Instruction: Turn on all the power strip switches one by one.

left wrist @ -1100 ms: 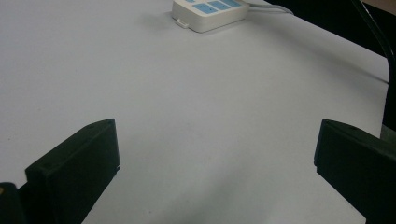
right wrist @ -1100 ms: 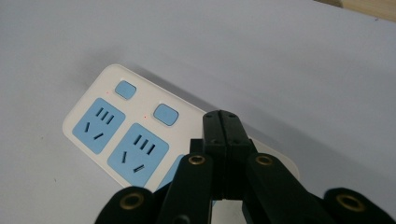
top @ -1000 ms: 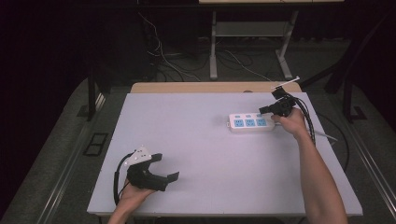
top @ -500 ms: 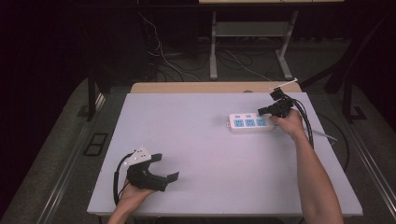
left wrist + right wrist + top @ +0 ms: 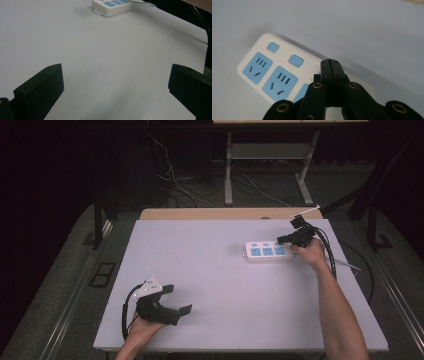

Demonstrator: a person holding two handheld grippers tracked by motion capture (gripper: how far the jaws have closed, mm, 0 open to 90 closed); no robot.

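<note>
**Pale table, power strip at far right**

Pale grey table (image 5: 235,285) under dim light; dark floor with loose cables and a metal frame behind it.

Right gripper (image 5: 331,65): jaws pressed flat together, nothing between them. Tips sit over the right end of the white power strip (image 5: 267,251); whether they touch it cannot be told. Right hand (image 5: 312,251) just right of the strip.

Left gripper (image 5: 176,301): jaws spread wide, empty, low over bare table well apart from the strip, toward the near left corner. Left hand (image 5: 142,330) behind it.

Strip: long axis runs left-right across the table, blue sockets face up, a blue button above each visible socket. Black cables trail off right of the strip, past the right hand.
</note>
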